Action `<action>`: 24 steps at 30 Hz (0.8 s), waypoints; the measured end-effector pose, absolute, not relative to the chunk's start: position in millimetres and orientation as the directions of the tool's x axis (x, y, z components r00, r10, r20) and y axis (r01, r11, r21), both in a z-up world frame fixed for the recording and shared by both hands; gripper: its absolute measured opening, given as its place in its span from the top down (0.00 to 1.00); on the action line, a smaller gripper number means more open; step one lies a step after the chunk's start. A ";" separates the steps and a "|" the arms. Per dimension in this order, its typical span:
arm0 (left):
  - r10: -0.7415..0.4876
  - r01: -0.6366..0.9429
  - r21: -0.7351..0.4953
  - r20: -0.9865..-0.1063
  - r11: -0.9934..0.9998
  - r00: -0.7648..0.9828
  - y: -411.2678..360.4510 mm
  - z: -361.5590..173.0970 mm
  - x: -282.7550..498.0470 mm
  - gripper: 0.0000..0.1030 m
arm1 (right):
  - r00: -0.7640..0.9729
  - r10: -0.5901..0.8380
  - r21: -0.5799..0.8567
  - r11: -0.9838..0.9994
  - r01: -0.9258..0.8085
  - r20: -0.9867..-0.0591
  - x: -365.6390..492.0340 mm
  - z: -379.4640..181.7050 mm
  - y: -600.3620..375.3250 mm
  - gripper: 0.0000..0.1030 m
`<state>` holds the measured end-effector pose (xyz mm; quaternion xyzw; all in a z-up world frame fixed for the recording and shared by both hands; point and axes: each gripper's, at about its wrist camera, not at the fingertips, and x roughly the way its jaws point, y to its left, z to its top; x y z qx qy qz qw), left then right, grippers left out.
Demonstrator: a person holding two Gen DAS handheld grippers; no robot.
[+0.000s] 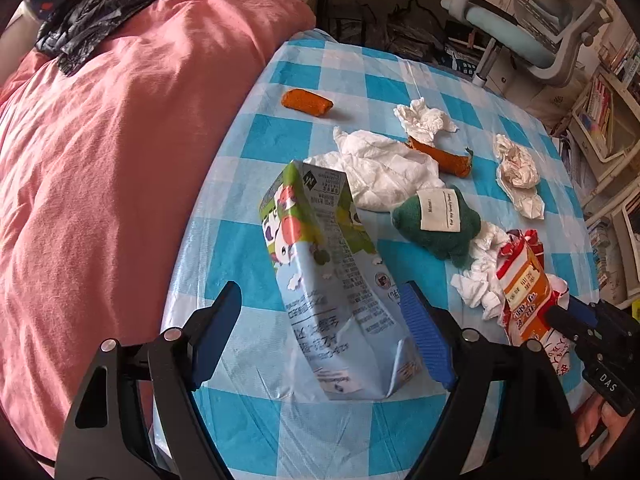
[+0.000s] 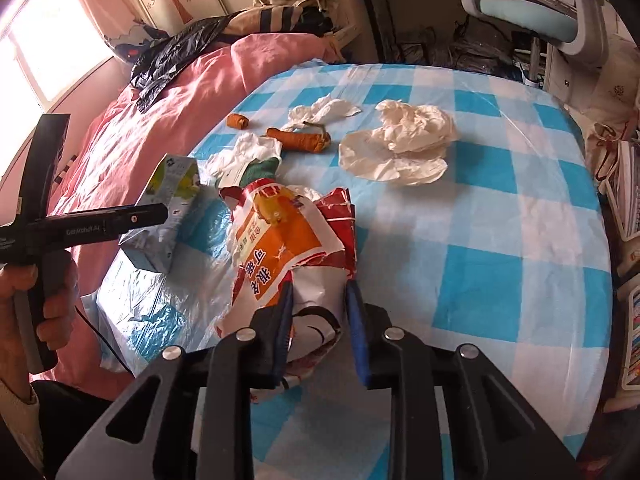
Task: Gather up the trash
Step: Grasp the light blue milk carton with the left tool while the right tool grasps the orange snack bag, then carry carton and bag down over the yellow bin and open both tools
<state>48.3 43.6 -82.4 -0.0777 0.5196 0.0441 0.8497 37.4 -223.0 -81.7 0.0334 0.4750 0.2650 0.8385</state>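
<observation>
A flattened milk carton (image 1: 328, 280) lies on the blue checked table (image 1: 500, 128), between the wide-open fingers of my left gripper (image 1: 320, 296); neither pad touches it. The carton also shows in the right wrist view (image 2: 168, 208). My right gripper (image 2: 320, 292) is shut on the end of a red, orange and white snack bag (image 2: 288, 240), which also shows in the left wrist view (image 1: 524, 280). Crumpled white tissues (image 1: 380, 164), a green cloth toy (image 1: 436, 220), a carrot-like orange piece (image 1: 440, 156) and a small orange piece (image 1: 306, 102) lie farther back.
A pink quilt (image 1: 100, 160) on a bed borders the table on the left, with a black plastic bag (image 1: 96, 4) on it. A grey and blue desk chair (image 1: 532, 28) stands behind the table. Bookshelves (image 1: 604, 120) are at the right.
</observation>
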 end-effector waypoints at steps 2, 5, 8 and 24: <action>-0.011 -0.163 -0.098 -0.884 0.982 0.467 43.3 -85.0 51.1 0.23 | 0.411 0.472 0.303 0.859 -0.412 -0.779 36.7 -81.0 -224.8 0.74; 0.000 -0.147 -0.075 -0.892 0.986 0.452 35.3 -93.6 56.4 0.20 | 0.382 0.460 0.298 0.861 -0.413 -0.801 40.5 -87.6 -221.3 0.71; 0.007 -0.146 -0.065 -0.896 0.987 0.444 32.1 -101.2 59.6 0.30 | 0.346 0.461 0.312 0.858 -0.408 -0.817 43.6 -96.7 -220.1 0.62; -0.039 -0.113 -0.131 -0.805 0.985 0.592 27.6 -73.9 6.8 0.43 | 0.482 0.516 0.330 0.845 -0.421 -0.708 20.5 -54.4 -236.9 0.76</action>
